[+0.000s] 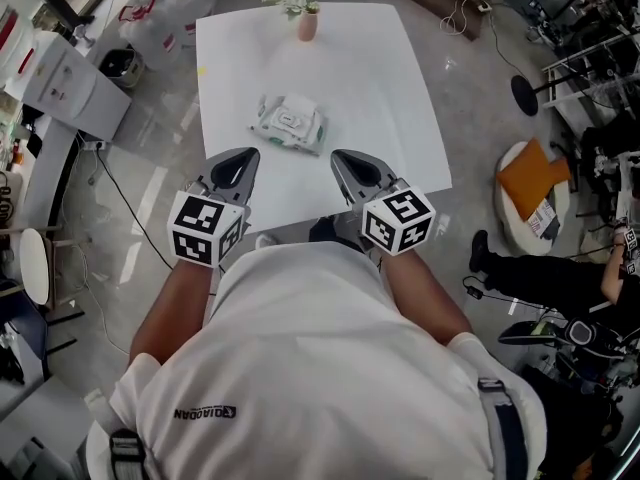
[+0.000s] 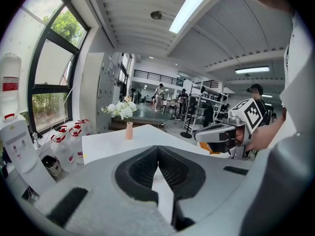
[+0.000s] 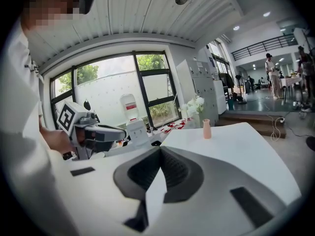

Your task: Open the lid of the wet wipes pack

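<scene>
White table, upper middle of frame: wipes pack lies flat at its centre, reachable from both sides | left gripper, right gripper: jaws pressed together, empty, side by side at near edge, well apart from pack | judgement: approach only prepared, lid not yet touched

The white table bears a wet wipes pack and a flower vase.

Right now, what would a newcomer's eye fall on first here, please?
A crumpled white-and-green wet wipes pack lies at the middle of the white square table, a pink vase of white flowers at its far edge. Near the person, the left hand-held gripper and right hand-held gripper hover side by side, both shut and empty.
</scene>
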`<state>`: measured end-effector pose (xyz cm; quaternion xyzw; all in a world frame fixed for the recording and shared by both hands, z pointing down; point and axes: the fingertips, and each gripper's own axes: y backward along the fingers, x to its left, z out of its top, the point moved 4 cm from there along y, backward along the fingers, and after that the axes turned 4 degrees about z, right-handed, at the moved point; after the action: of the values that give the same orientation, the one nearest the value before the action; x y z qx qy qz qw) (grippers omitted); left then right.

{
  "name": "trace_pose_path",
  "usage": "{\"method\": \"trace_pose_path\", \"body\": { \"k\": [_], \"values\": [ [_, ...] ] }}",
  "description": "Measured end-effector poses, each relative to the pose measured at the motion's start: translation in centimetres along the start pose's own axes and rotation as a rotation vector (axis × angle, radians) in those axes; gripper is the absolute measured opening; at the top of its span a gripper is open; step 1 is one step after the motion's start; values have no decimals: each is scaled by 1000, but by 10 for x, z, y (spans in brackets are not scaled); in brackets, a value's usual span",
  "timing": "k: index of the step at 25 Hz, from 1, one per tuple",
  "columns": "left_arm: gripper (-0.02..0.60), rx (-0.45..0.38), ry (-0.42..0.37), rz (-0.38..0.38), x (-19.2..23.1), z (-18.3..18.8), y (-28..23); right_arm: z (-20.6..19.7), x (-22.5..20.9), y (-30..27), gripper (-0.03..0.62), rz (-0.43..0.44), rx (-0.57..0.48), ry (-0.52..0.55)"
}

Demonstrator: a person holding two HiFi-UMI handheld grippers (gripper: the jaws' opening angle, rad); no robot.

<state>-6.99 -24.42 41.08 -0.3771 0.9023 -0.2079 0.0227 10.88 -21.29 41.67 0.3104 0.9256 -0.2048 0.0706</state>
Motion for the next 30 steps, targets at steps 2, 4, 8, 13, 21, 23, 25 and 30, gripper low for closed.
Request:
{"method": "trace_pose_path", "body": {
  "k": [2, 4, 8, 13, 21, 23, 25, 30],
  "values": [
    [0, 5, 0, 1, 0, -2, 2, -4, 3, 0, 5, -1, 5, 4],
    [0, 7, -1, 1, 0, -4, 3, -5, 5, 0, 5, -1, 7, 12],
    [0, 4, -7, -1, -2, -4, 5, -4, 8, 0, 5, -1, 4, 23],
    [0, -5, -10, -3, -7, -2, 7, -1, 12, -1, 5, 8, 4, 43],
    [0, -3, 2, 16, -5, -5, 9, -1, 11, 0, 5, 18, 6, 35],
    [0, -3, 5, 16, -5, -4, 10, -2, 11, 0, 5, 20, 8, 30],
    [0, -3, 5, 15, -6, -4, 9, -3, 11, 0, 5, 20, 9, 30],
    [0, -1, 3, 12, -6, -6, 7, -4, 10, -2, 5, 21, 10, 33]
  ]
}}
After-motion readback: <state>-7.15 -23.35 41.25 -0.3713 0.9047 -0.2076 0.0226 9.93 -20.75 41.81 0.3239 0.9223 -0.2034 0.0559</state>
